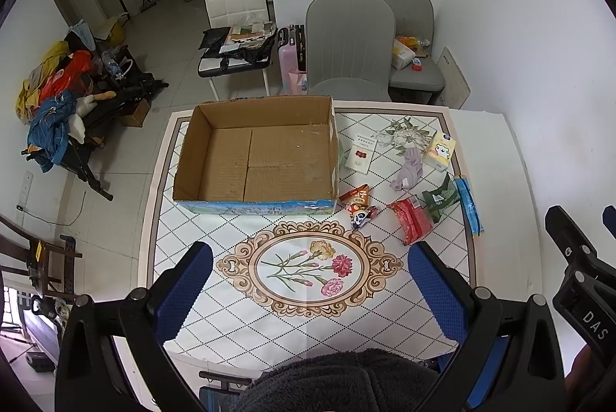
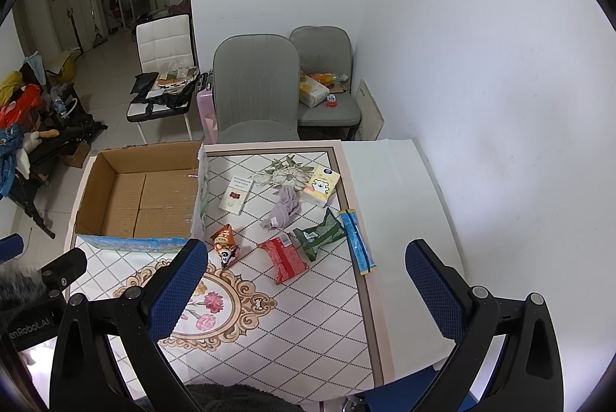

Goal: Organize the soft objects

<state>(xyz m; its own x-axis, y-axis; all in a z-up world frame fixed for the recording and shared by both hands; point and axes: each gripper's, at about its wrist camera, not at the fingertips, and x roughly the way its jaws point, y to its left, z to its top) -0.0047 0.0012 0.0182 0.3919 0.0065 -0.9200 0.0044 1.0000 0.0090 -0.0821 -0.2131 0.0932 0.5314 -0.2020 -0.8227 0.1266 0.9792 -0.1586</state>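
An empty open cardboard box (image 1: pixel 254 154) (image 2: pixel 142 196) stands on the table's far left. To its right lie a lilac sock (image 1: pixel 408 169) (image 2: pixel 283 208), a yellow tissue pack (image 1: pixel 439 151) (image 2: pixel 321 186), a red packet (image 1: pixel 412 221) (image 2: pixel 287 258), a green packet (image 1: pixel 441 198) (image 2: pixel 321 233), a blue strip packet (image 1: pixel 469 204) (image 2: pixel 358 240), orange snack packets (image 1: pixel 360 206) (image 2: pixel 225 242) and a white carton (image 1: pixel 360 154) (image 2: pixel 235 196). My left gripper (image 1: pixel 308 281) is open and empty above the flower medallion. My right gripper (image 2: pixel 304 288) is open and empty, near the red packet.
The table (image 1: pixel 496 158) has a white border on the right, close to the wall. Two grey chairs (image 1: pixel 350 46) stand behind the table. A white chair (image 1: pixel 235 27) with clutter and a pink suitcase (image 1: pixel 290 54) stand further back. Clothes are piled at the left (image 1: pixel 54 104).
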